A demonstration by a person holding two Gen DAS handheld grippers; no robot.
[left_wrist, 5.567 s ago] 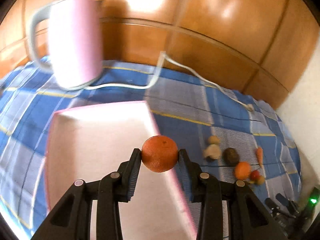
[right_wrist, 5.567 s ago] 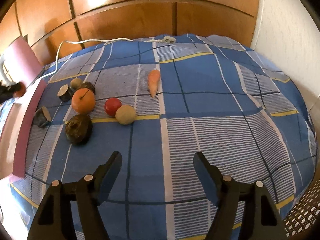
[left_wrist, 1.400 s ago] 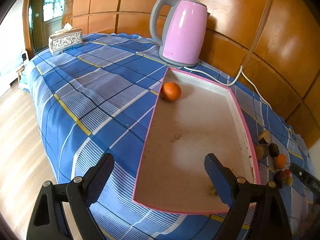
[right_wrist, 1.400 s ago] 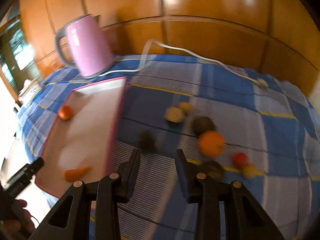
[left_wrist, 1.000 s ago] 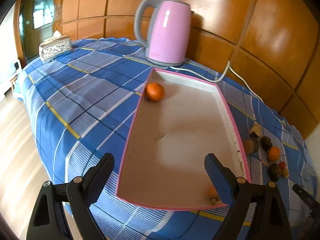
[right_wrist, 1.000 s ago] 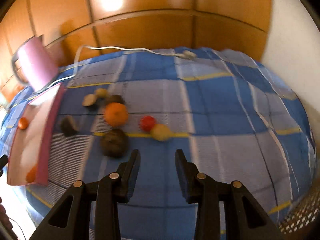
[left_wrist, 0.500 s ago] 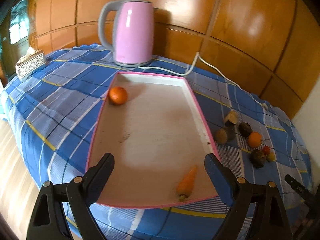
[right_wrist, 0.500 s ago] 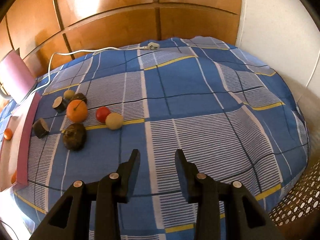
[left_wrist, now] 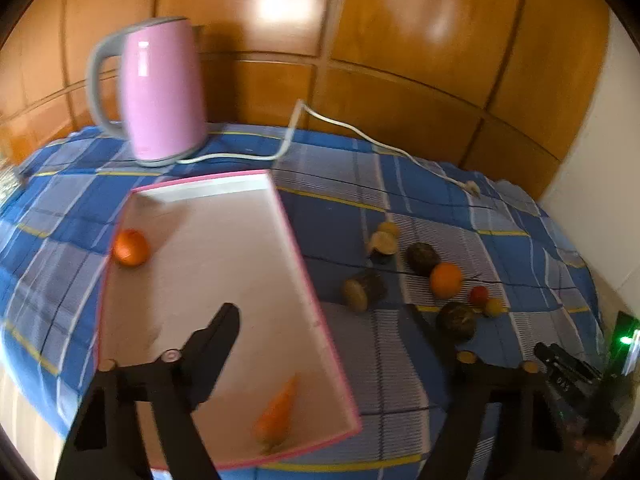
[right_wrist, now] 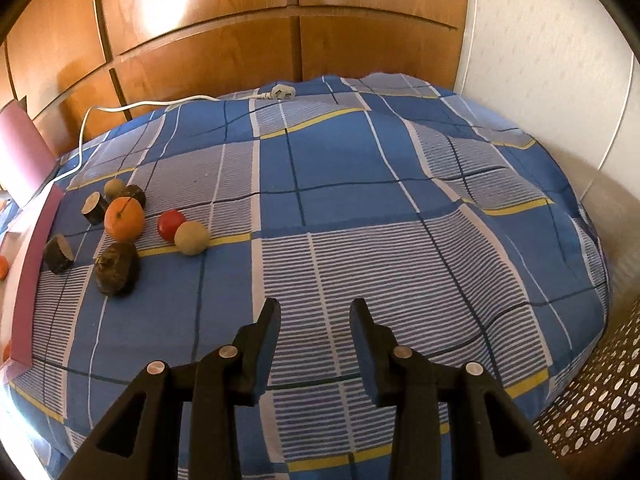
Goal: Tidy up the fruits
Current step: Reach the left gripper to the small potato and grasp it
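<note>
Your left gripper (left_wrist: pixel 324 320) spread wide over pink tray (left_wrist: pixel 288 216) holding orange (left_wrist: pixel 130 247), carrot (left_wrist: pixel 276 412); right gripper (right_wrist: pixel 315 316) narrowly parted, empty.

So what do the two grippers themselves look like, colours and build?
Both are matte black plastic. The right gripper has two flat rectangular fingers on open triangular frames, joined by round silver rivets. The left gripper looks the same, with similar pale rivets. No cables, markings or sleeves show.
</note>
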